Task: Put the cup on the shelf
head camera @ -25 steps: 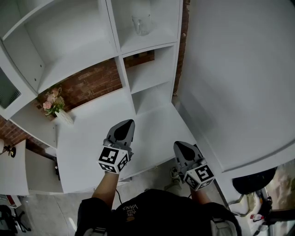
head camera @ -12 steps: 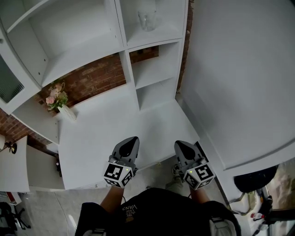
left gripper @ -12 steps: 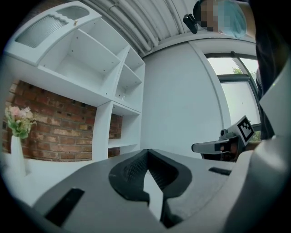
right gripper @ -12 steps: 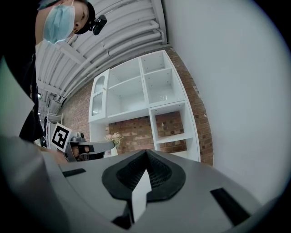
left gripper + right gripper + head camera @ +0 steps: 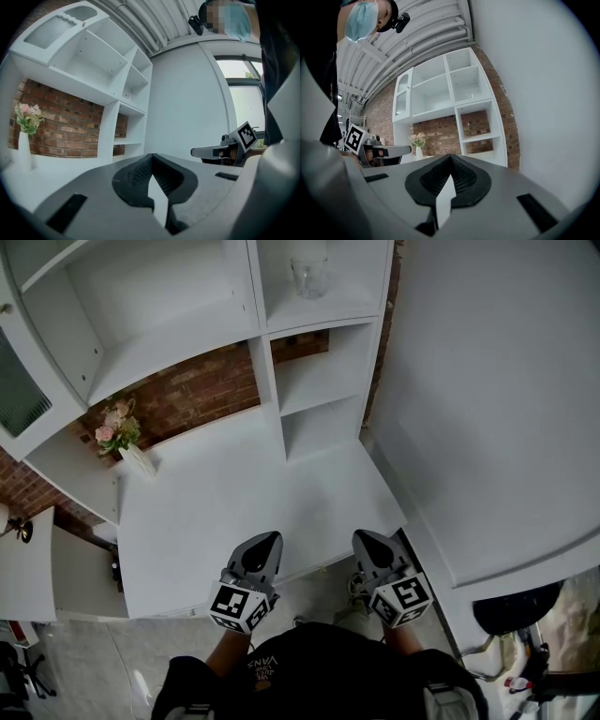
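At the far left, a vase (image 5: 134, 457) of pink flowers stands on the white table (image 5: 216, 512), against the brick wall (image 5: 202, 390). The head view cuts off the table's left end.

The left gripper (image 5: 266, 542) is held over the table's near edge. Its own view shows the left gripper (image 5: 151, 159) with the jaws drawn together until the tips meet. Only a thin wedge of light shows behind them, nothing is between them, and they touch nothing. The vase (image 5: 24, 140) sits at that view's left edge.

Up and to the right, the cup (image 5: 309, 277), a clear glass, stands upright in the top right compartment of the shelf unit (image 5: 178, 329), well away from both grippers. Its rim is hard to tell from the white panel behind it. In both gripper views it is too small to pick out.

The right gripper (image 5: 362, 538) is near the table's near right corner, beside the left one and apart from it. Its own view shows the right gripper (image 5: 450, 159) with the jaws likewise brought together at the tips, with nothing held and nothing touched.

The person's arms are mostly hidden under the marker cubes. A plain white wall (image 5: 487, 381) fills the right side.
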Demonstrator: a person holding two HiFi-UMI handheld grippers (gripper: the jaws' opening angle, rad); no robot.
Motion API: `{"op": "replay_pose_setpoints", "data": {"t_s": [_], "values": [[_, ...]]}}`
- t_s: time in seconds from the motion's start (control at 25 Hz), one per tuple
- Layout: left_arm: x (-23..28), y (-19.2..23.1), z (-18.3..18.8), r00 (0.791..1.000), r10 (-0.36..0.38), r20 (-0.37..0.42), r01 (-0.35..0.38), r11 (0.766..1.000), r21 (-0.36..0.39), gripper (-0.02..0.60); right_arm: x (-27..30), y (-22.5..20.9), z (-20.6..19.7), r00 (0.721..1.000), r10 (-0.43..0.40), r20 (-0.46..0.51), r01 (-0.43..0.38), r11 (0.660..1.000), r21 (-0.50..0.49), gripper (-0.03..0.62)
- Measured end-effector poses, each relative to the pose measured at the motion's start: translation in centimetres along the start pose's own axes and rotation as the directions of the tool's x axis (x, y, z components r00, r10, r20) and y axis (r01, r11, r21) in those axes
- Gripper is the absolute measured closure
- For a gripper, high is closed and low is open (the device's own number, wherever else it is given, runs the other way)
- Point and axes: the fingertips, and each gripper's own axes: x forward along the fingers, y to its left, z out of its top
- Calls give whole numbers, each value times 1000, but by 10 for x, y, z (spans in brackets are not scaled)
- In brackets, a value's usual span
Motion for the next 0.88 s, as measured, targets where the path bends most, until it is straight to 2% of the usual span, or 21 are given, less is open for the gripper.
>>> {"op": "replay_pose_setpoints", "data": {"t_s": [0.4,0.88], "values": [[-9,2,-7,1000,16,-13,-16,1000,-12,575,4,6,-2,1000,8,-10,-8,1000,-8,595],[-8,-3,-6,1000,1,-17,-1,1000,-10,575,2,10,2,1000,12,-4,-12,1000,-20,595]]}}
